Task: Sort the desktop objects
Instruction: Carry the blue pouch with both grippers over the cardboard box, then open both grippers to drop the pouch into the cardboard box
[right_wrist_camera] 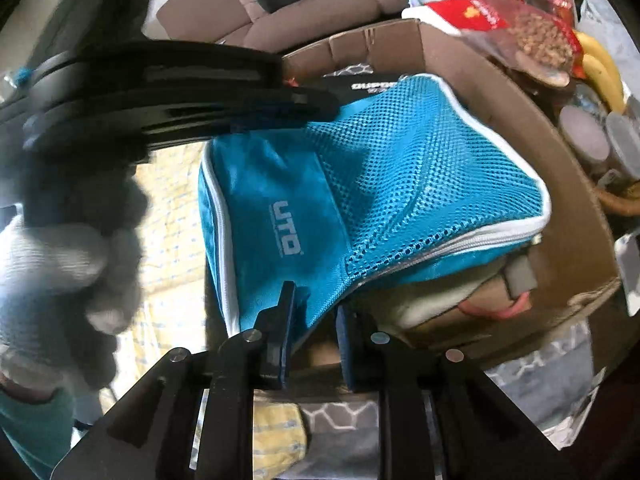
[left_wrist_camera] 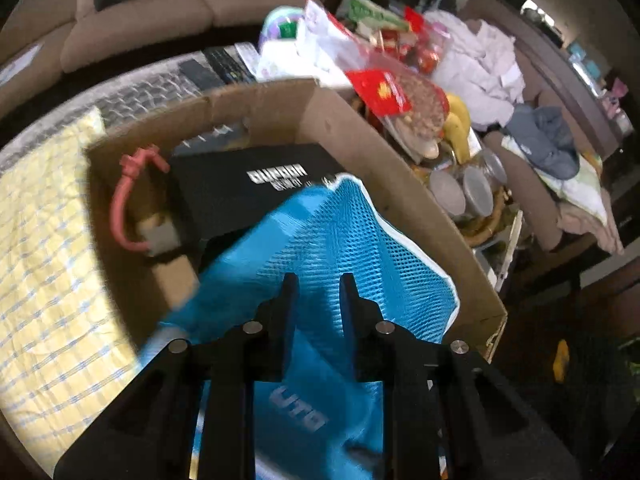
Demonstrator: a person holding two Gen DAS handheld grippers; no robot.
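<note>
pouch: my blue mesh pouch (right_wrist_camera: 372, 184) sits tilted over the open cardboard box (left_wrist_camera: 432, 216), its far end resting on or just above the black box (left_wrist_camera: 248, 192) inside; I cannot tell if it touches

left gripper: my left gripper (left_wrist_camera: 318, 292) has its jaws narrow with the pouch's blue fabric between them; it looks pinched, though blur keeps me from being sure the pads bite

right gripper: my right gripper (right_wrist_camera: 314, 304) is closed on the pouch's near lower corner, fabric bunched between the pads

other contents: a pink cord (left_wrist_camera: 128, 196) lies at the left of the box beside the black box; in the right wrist view a pink piece shows under the pouch, near the box's right wall

surroundings: yellow cloth (left_wrist_camera: 44, 248) lies left of the box; snack bags (left_wrist_camera: 400, 96) and bananas (left_wrist_camera: 460, 128) crowd the far right, outside it

step: I judge I am lowering the pouch into the box, both tools carrying it

next move: bring it down flat within the walls, clear of the cord, then open both jaws and lift straight out so the mesh does not snag
</note>
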